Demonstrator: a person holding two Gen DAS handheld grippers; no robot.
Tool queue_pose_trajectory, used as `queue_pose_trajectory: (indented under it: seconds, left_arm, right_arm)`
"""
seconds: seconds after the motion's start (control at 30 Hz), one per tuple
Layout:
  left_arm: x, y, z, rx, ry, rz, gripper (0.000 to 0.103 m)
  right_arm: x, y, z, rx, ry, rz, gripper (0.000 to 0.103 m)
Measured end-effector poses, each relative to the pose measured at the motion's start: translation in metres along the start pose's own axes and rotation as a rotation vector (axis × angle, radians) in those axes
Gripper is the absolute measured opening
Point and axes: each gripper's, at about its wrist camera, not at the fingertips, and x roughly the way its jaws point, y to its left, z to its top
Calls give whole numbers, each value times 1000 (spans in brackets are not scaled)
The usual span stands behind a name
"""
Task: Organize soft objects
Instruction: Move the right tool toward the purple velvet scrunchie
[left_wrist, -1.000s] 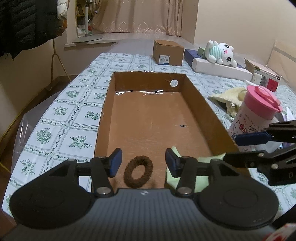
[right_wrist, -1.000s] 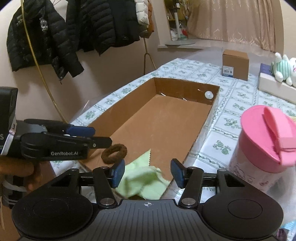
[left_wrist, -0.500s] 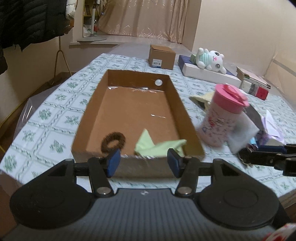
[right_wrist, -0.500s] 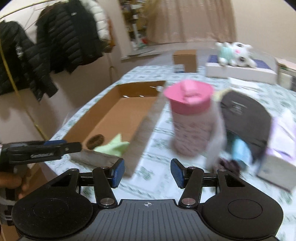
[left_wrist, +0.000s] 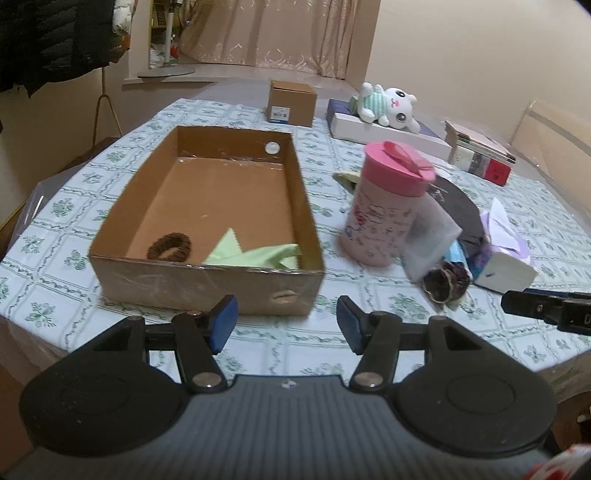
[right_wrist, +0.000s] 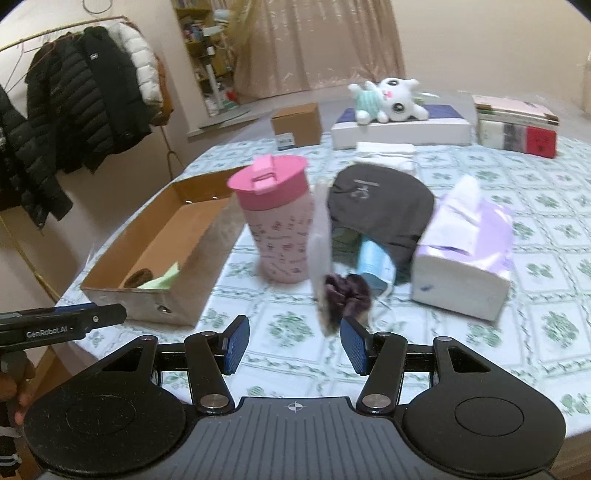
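Observation:
A cardboard box (left_wrist: 207, 280) (right_wrist: 147, 306) on the patterned tablecloth holds a brown hair tie (left_wrist: 169, 246) (right_wrist: 139, 277) and a light green cloth (left_wrist: 255, 254) (right_wrist: 164, 278) at its near end. My left gripper (left_wrist: 283, 325) hangs before the box's near wall, jaws opening, nothing between them. My right gripper (right_wrist: 294, 344) is open and empty, just short of a dark purple scrunchie (right_wrist: 347, 291) (left_wrist: 447, 282). Behind the scrunchie lie a black cap (right_wrist: 380, 199), a blue face mask (right_wrist: 375, 266) and a white plush toy (right_wrist: 388, 98) (left_wrist: 388, 105) far back.
A pink-lidded cup (right_wrist: 275, 218) (left_wrist: 388, 206) stands right of the box with a clear bag (left_wrist: 428, 240) leaning on it. A tissue pack (right_wrist: 469, 258) sits at right. A small carton (left_wrist: 291, 102), a flat white box (right_wrist: 402, 129) and books (right_wrist: 517, 125) line the far side. Coats (right_wrist: 77, 107) hang at left.
Both grippers have drawn back out of the box toward the table's near edge. The right one swung rightward to face the scrunchie. The hair tie and green cloth stay in the box.

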Motion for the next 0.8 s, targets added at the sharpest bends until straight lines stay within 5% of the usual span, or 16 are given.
queue_pose_trajectory:
  seconds: [0.8]
  left_arm:
    - [31,-50,-2,61,39,-98,57]
  right_arm:
    - [8,-37,-13,38,3,-58,55]
